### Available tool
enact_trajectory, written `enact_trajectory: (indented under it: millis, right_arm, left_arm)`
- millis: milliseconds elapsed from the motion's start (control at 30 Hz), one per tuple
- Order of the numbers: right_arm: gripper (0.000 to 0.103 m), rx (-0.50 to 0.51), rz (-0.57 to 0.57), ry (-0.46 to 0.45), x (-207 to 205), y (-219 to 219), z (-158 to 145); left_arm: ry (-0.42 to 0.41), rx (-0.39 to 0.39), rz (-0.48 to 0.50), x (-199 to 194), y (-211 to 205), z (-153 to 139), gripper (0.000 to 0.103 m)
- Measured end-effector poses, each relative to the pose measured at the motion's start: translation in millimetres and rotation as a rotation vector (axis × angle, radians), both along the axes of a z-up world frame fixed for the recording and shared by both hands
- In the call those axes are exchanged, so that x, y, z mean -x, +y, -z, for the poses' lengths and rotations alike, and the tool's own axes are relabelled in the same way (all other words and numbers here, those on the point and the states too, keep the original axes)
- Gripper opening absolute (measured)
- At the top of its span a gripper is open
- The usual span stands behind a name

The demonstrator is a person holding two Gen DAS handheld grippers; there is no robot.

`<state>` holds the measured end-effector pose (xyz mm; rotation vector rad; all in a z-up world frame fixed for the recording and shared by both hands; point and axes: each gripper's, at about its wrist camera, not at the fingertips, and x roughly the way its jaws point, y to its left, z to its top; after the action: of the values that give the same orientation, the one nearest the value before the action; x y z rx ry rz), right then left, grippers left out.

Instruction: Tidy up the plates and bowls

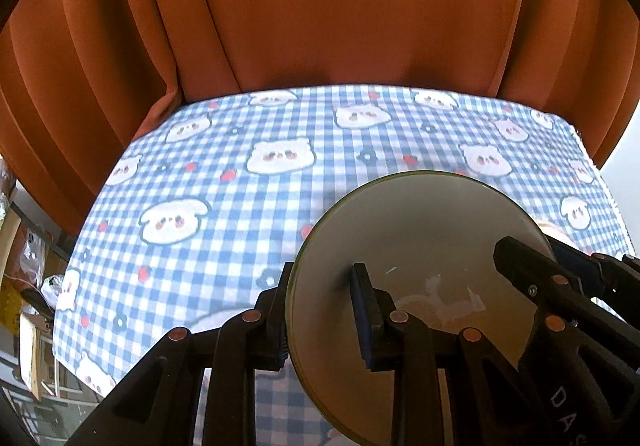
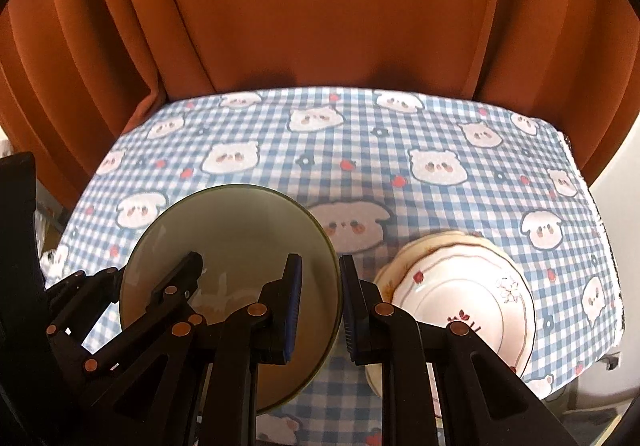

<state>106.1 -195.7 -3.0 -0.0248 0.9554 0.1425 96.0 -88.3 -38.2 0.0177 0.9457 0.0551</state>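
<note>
A pale green plate (image 1: 404, 230) with an olive rim is held between both grippers above the checked tablecloth. My left gripper (image 1: 320, 310) is shut on the plate's left rim. The plate also shows in the right wrist view (image 2: 240, 226). My right gripper (image 2: 320, 310) straddles the plate's right rim, its pads close on either side of the edge. The right gripper also shows in the left wrist view (image 1: 532, 270) at the plate's right side. A stack of white flowered plates (image 2: 460, 278) lies on the cloth just right of the right gripper.
The blue and white checked tablecloth (image 2: 360, 150) with bear prints covers the table. An orange curtain (image 2: 320, 6) hangs right behind the table's far edge. Shelving and clutter (image 1: 28, 286) sit beyond the table's left edge.
</note>
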Motion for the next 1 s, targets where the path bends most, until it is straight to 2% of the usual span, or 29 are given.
enact_trajectory:
  millis: [233,467,733,1000]
  right_arm:
    - [0.022,-0.001,-0.037,0.068,-0.6,-4.8,22.5]
    - [0.022,-0.003,-0.064,0.093,-4.4,-3.5,31.7]
    - [0.022,0.036,-0.103,0.093,-10.6,6.0,39.4]
    - [0.022,0.063,-0.109,0.098,-10.5,3.5,46.3]
  left_arm:
    - [0.055,0.006,-0.025,2.3,-2.9,19.5,0.025]
    - [0.075,-0.005,-0.054,1.7,-1.3,27.7,0.025]
    - [0.105,0.016,-0.09,-0.7,4.2,37.9,0.025]
    - [0.1,-0.01,-0.081,3.9,-3.9,42.9,0.025]
